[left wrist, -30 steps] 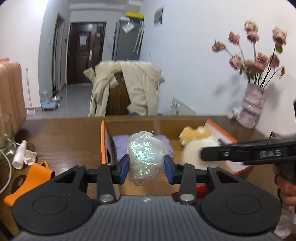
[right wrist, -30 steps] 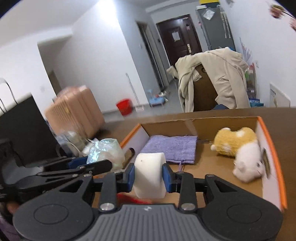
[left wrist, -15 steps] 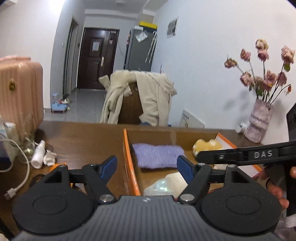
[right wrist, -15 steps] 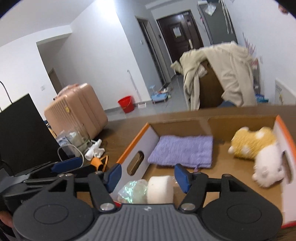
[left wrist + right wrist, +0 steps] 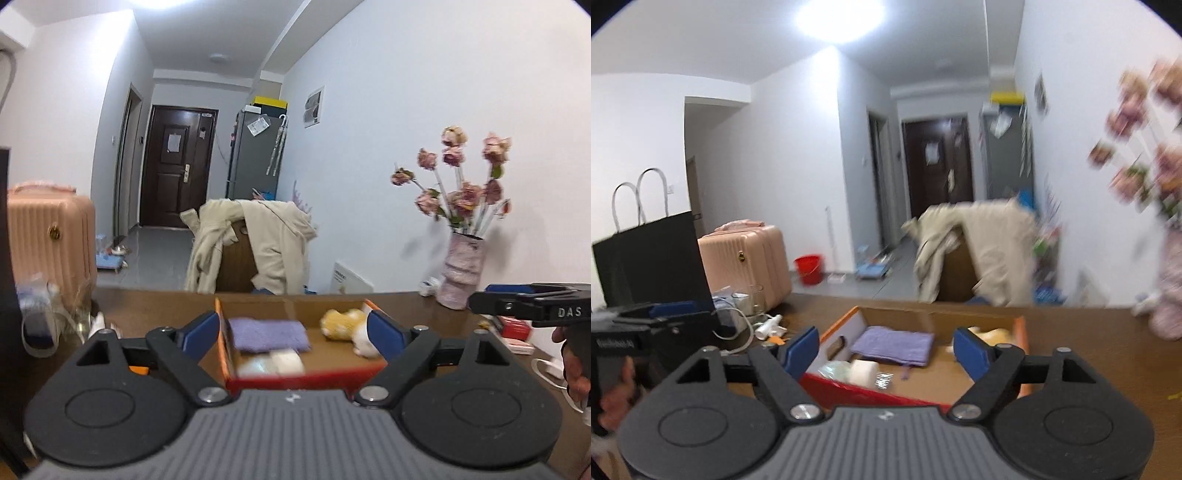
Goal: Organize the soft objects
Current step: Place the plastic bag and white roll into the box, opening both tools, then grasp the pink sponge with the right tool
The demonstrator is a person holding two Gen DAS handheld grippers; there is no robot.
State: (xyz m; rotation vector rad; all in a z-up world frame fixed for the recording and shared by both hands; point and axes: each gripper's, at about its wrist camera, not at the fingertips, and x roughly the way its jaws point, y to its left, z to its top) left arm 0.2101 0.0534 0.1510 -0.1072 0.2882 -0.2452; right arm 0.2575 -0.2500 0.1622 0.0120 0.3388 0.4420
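Left gripper [image 5: 295, 332] and right gripper [image 5: 886, 349]: jaws wide, just been opening, nothing gripped. Ahead, below both: box [image 5: 1021, 332] holding purple cloth [image 5: 892, 343], white roll [image 5: 864, 371].

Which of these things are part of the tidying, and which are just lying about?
Part of the job: cardboard box, purple cloth, white roll, shiny plastic wad, plush toy.

Just lying about: flower vase, pink suitcase, black bag.

Bright ceiling-light [image 5: 838, 14] glare, motion blur, fisheye edges.
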